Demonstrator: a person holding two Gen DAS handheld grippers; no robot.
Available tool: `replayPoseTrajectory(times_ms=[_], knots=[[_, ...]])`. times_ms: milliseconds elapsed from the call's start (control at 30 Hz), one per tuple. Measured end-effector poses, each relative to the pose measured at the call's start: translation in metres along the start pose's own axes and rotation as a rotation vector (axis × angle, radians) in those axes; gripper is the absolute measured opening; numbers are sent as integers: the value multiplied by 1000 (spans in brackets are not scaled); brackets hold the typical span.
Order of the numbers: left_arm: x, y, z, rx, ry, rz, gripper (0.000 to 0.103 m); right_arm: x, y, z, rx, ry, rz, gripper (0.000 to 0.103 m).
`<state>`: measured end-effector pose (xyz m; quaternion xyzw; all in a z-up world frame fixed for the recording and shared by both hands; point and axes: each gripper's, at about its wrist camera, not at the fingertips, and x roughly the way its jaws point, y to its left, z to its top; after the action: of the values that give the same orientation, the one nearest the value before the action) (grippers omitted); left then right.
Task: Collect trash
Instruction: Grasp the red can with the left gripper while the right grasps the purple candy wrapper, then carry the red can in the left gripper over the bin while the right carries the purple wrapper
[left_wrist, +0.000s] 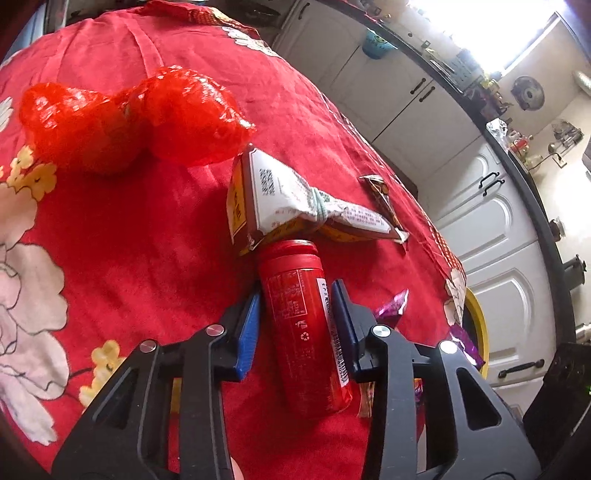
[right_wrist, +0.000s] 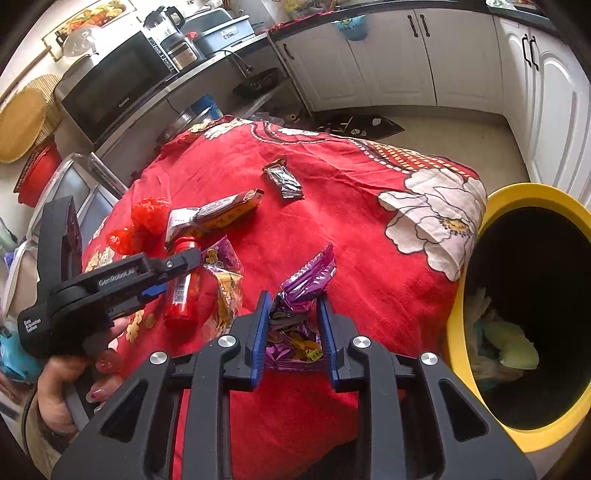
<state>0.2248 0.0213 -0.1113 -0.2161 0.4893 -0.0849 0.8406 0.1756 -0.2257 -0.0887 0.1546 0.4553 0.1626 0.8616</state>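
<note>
**Two grippers, two pieces of trash**

On the red flowered tablecloth (right_wrist: 332, 192) lies the litter. Straddling a red can (left_wrist: 301, 314) that lies on its side, the left gripper (left_wrist: 295, 306) has its blue pads against or just beside the can's walls; whether they press yet I cannot tell. The can looks rigid, smooth and probably light, so it may roll or slip; a hold across its middle, as now, seems soundest.

Around a crumpled purple wrapper (right_wrist: 299, 321) the right gripper (right_wrist: 293, 325) stands with its jaws at either side, touching the foil's edges; a firm pinch is not certain. The wrapper is thin, soft and crinkly, likely weightless, best pinched at its bunched centre.

Just beside the table's right edge waits the yellow-rimmed bin (right_wrist: 469, 295), already holding some scraps. A tied carton (left_wrist: 288, 199), red netting (left_wrist: 129, 118) and a dark wrapper (right_wrist: 283, 181) remain farther off.
</note>
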Motion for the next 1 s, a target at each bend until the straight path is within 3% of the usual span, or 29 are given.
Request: replayPoseTrajectory(times_ms=[500,1000], knots=[[-36,12,-18,-1,-41,-13,27,-23,3,-8,-26,-33,8,17],[-72,-32,-20,100,-126,-49,27,-64,2,-7,-39,-110,23,17]])
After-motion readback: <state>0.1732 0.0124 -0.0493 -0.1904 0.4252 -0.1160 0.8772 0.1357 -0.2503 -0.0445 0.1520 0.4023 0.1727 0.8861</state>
